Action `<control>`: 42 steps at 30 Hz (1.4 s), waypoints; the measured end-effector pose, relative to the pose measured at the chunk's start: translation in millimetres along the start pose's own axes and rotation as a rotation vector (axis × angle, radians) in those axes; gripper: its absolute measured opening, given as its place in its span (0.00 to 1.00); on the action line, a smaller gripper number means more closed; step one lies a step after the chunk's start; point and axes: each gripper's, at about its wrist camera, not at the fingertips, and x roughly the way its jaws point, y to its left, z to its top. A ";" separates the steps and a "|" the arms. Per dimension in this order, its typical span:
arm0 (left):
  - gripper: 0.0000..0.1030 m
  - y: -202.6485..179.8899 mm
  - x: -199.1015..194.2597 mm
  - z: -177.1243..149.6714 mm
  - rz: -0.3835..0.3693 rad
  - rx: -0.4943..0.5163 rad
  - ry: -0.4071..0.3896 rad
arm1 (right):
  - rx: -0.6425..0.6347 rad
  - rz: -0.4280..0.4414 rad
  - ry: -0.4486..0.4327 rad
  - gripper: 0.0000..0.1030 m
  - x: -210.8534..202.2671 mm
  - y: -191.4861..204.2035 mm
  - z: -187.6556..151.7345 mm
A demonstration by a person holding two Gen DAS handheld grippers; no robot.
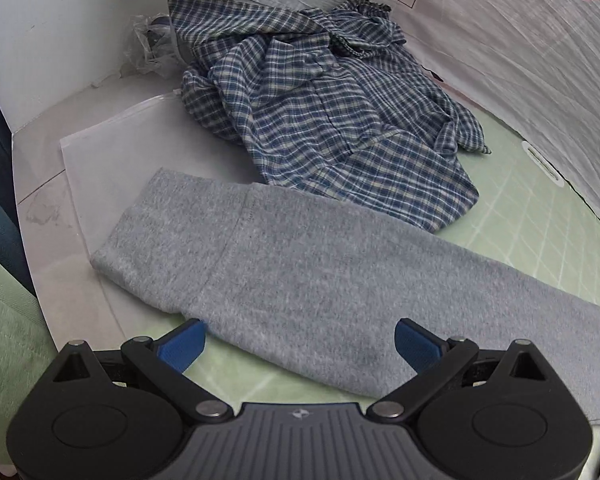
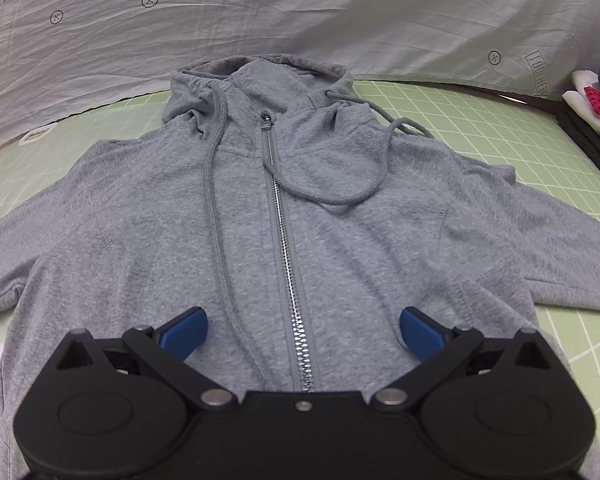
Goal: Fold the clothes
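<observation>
A grey zip-up hoodie [image 2: 340, 216] lies flat and face up on the green cutting mat [image 2: 480, 120], hood at the far end, zipper closed, drawstrings loose across the chest. My right gripper [image 2: 302, 334] hovers open over its lower front, blue pads either side of the zipper [image 2: 286, 248]. In the left wrist view the hoodie's sleeve [image 1: 300, 264] stretches across the mat [image 1: 540, 208], cuff to the left. My left gripper [image 1: 298, 346] is open above the sleeve's near edge, holding nothing. A crumpled blue plaid shirt [image 1: 320, 112] lies just beyond the sleeve.
A white sheet with carrot prints [image 2: 300, 12] hangs behind the mat. Folded clothes [image 2: 596, 104] are stacked at the right edge. Clear plastic wrapping [image 1: 152, 44] and a white sheet of paper [image 1: 140, 148] lie left of the plaid shirt, by a white wall [image 1: 60, 40].
</observation>
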 end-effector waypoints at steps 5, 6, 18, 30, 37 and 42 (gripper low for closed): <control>0.86 -9.8 -2.5 -2.5 0.017 0.033 -0.023 | 0.007 -0.019 0.016 1.00 -3.1 2.8 -1.0; 0.79 -12.3 -3.5 -3.2 0.020 0.041 -0.030 | 0.007 -0.019 0.023 1.00 -4.1 2.7 -1.1; 0.04 -47.1 -29.6 -8.1 0.007 0.115 -0.124 | 0.022 0.022 0.094 1.00 -14.8 -10.3 -6.6; 0.03 -203.1 -99.9 -45.2 -0.381 0.393 -0.204 | 0.184 0.001 0.048 1.00 -55.0 -81.9 -27.2; 0.40 -284.0 -107.1 -111.7 -0.571 0.614 -0.051 | 0.292 -0.076 0.038 1.00 -64.3 -130.0 -40.6; 0.64 -271.0 -103.6 -119.4 -0.499 0.604 -0.046 | 0.286 -0.093 0.036 1.00 -63.4 -132.2 -42.3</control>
